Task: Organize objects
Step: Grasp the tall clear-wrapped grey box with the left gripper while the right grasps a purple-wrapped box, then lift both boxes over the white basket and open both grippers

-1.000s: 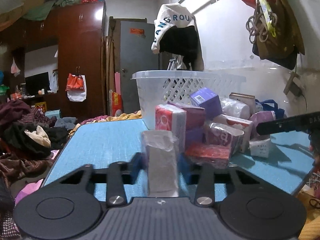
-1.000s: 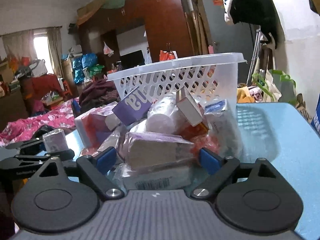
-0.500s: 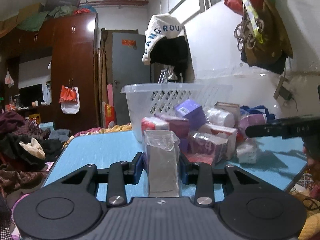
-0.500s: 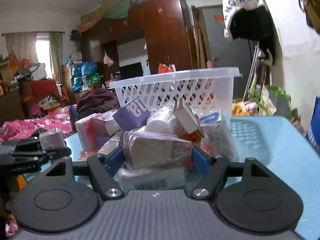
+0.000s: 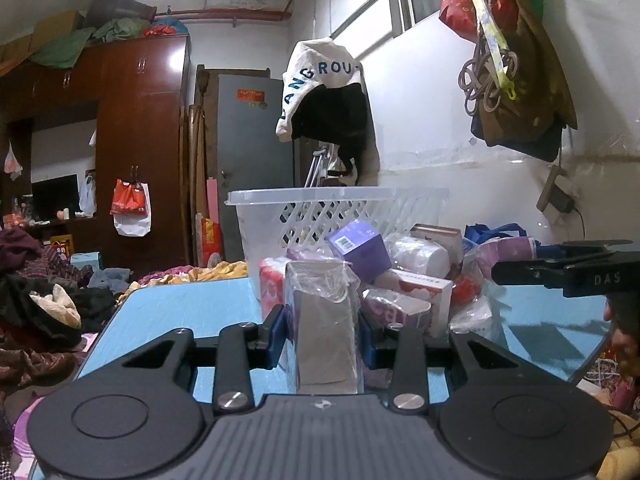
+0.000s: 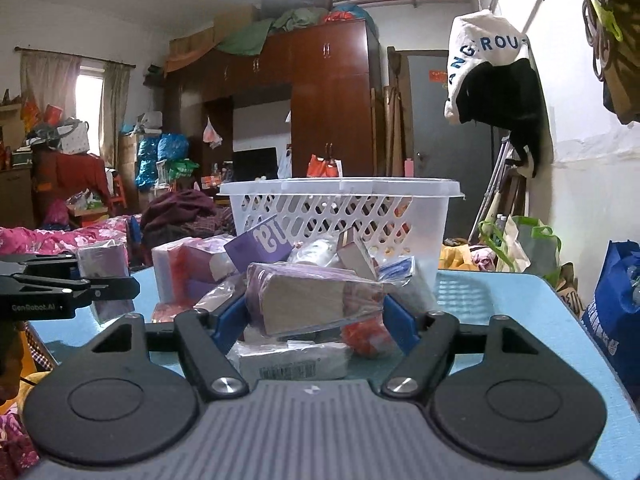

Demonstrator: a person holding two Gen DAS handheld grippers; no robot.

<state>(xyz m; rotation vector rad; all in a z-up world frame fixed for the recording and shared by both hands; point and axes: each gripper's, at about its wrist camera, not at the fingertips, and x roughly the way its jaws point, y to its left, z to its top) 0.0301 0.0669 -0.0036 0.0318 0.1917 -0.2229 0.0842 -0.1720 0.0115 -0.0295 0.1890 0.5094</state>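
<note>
Both grippers had risen since a second earlier — left gripper point(image 5: 322, 330) clenching a wrapped pack point(image 5: 325, 328), right gripper point(image 6: 314, 314) a purple pack point(image 6: 312, 302), short of the basket point(image 6: 340, 216); slick film could slip.

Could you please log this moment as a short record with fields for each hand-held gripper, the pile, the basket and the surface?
left hand-held gripper: shut on an upright plastic-wrapped grey pack, held above the table
right hand-held gripper: shut on a purple-wrapped pack, lying sideways
pile: wrapped packs and a purple box, heaped in front of the basket
basket: white, lattice-walled, upright on the table behind the pile
surface: blue table
</note>
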